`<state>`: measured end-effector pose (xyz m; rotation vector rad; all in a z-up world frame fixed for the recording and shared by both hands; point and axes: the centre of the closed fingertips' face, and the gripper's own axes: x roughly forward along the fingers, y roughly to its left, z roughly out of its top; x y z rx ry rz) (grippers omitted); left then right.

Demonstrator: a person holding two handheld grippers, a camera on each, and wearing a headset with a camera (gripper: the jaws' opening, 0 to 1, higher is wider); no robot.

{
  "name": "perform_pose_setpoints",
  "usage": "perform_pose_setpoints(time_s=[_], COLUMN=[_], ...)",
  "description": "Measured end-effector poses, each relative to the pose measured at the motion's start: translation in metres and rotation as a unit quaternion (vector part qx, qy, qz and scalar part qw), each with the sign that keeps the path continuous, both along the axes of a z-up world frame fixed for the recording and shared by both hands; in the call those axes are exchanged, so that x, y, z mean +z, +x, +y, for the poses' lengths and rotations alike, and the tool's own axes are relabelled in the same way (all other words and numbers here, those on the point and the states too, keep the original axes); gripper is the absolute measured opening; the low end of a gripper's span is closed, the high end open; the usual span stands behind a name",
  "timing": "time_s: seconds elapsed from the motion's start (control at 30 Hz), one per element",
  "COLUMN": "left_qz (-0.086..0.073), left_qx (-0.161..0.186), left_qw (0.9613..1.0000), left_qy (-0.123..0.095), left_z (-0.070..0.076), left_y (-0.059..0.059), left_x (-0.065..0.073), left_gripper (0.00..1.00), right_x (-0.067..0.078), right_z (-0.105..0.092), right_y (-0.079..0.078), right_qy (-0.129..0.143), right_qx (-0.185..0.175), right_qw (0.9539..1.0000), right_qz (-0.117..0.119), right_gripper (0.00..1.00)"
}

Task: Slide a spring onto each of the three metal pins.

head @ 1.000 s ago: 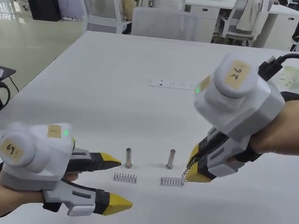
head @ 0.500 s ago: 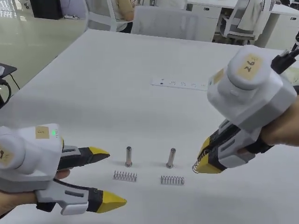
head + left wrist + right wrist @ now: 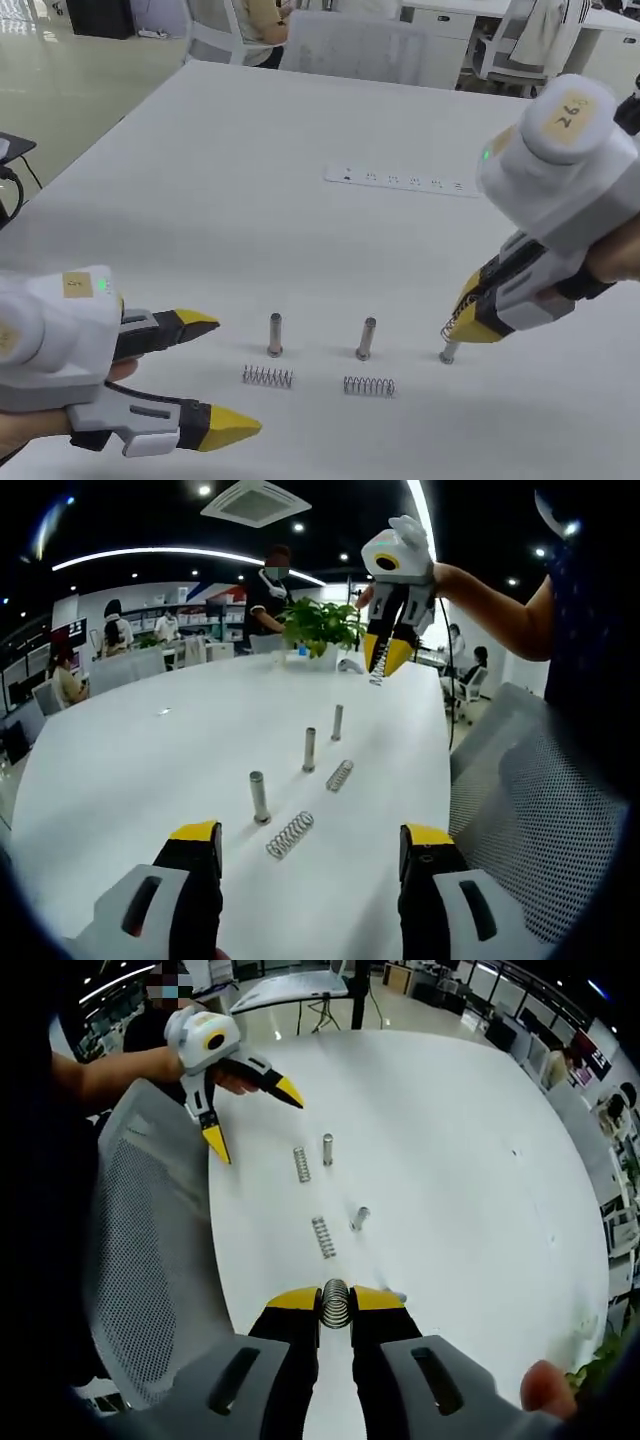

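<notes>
The white surface (image 3: 300,200) carried everything in the scene. The right gripper (image 3: 463,322) hung tilted downward over the right end of the pin row. Its fingers were clenched on the gripped spring (image 3: 452,322), which showed end-on between the yellow tips in the right gripper view. The left gripper (image 3: 236,373) hovered low at the left of the row, its fingers spread wide apart with nothing between them. In the left gripper view those two yellow tips framed the whole row.

A white power strip (image 3: 400,182) lay flat farther back on the surface, well apart from the work.

Three metal pins stood upright in a line. The left pin (image 3: 275,335) was nearest the left gripper, and the middle pin (image 3: 366,339) stood bare beside it. The right pin (image 3: 449,351) stood just under the lower end of the gripped spring. Whether that spring touched the pin could not be told.

Two loose springs lay flat on the surface in front of the row. The left spring (image 3: 268,376) lay just before the left pin, and the middle spring (image 3: 369,386) just before the middle pin. Neither touched its pin.
</notes>
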<state>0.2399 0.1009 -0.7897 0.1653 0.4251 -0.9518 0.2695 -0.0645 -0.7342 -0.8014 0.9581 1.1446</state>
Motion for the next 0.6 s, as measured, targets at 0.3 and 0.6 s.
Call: perform_pose_setpoints(time_s=[0.3, 0.6], left_qz=[0.001, 0.001], left_qx=[0.007, 0.01], left_qw=[1.0, 0.9999], left_qy=[0.006, 0.006], left_z=[0.005, 0.007], left_y=[0.003, 0.002], left_x=[-0.002, -0.002], left_gripper=[0.71, 0.71], right_x=[0.001, -0.018], right_z=[-0.017, -0.029], right_y=[0.023, 0.04], right_qy=[-0.02, -0.051], right_qx=[-0.017, -0.022], right_qw=[0.9996, 0.9984], right_qz=[-0.012, -0.011], right_gripper=[0.09, 0.09])
